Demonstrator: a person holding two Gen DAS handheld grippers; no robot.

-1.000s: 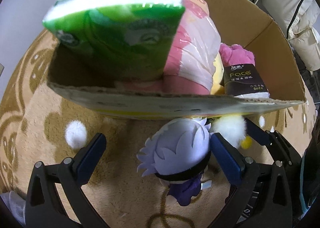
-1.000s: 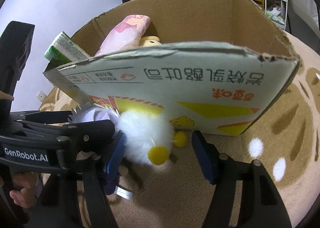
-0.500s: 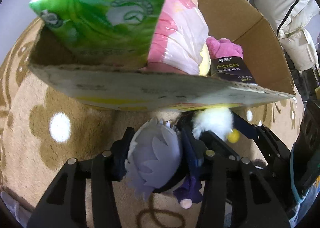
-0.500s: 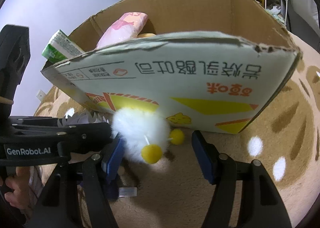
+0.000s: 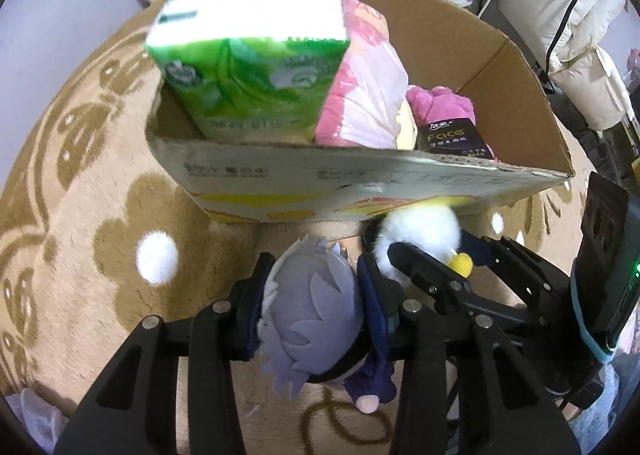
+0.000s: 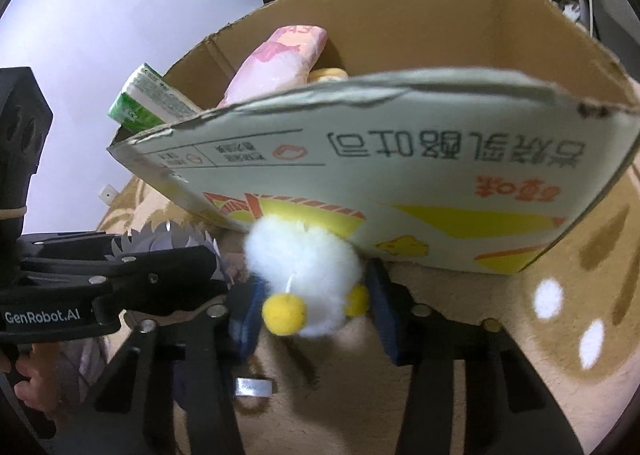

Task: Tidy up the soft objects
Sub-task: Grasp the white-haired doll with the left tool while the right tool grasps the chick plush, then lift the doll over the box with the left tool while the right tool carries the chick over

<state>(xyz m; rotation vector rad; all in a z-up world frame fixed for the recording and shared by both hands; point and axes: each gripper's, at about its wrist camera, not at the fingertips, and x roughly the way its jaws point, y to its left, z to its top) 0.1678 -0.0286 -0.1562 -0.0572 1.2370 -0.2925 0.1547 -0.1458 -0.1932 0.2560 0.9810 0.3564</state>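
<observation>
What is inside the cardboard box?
The cardboard box holds a green tissue pack, a pink pack, a pink plush and a black pack. Its floor is covered.

A second ago both tongs stand open around their toys. Now the left tongs (image 5: 310, 303) have just been closing and their blue pads press both sides of the lavender-haired doll (image 5: 312, 319). The right tongs (image 6: 310, 309) have just been closing too, and now pinch the white fluffy toy (image 6: 304, 271), which sits slightly higher against the cardboard box (image 6: 400, 191).
</observation>
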